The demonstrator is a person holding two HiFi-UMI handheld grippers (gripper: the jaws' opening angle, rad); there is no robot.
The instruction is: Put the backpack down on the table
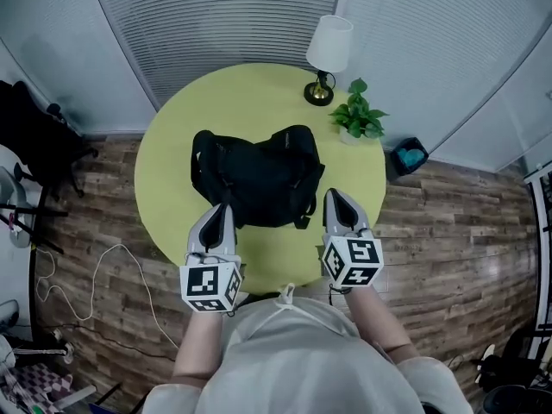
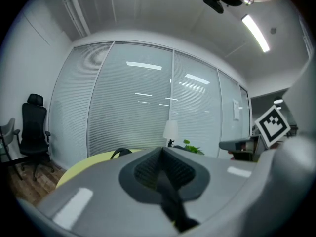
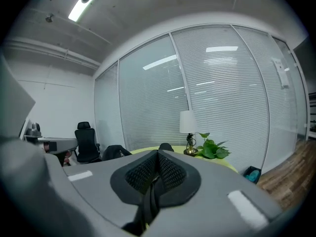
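Observation:
A black backpack (image 1: 259, 179) lies flat on the round yellow-green table (image 1: 172, 145) in the head view, straps loose around it. My left gripper (image 1: 222, 207) sits at its near left edge and my right gripper (image 1: 332, 195) at its near right edge. In the left gripper view the left gripper (image 2: 162, 157) is shut, with a black strap (image 2: 170, 201) pinched between its pads. The right gripper view shows the right gripper (image 3: 158, 159) shut on another black strap (image 3: 148, 204). Both point nearly level, over the bag toward the window wall.
At the table's far side stand a white-shaded lamp (image 1: 328, 54) and a potted green plant (image 1: 358, 115). A blue bin (image 1: 410, 155) sits on the wood floor at right. At left are a black office chair (image 1: 34, 136) and a white cable (image 1: 103, 266).

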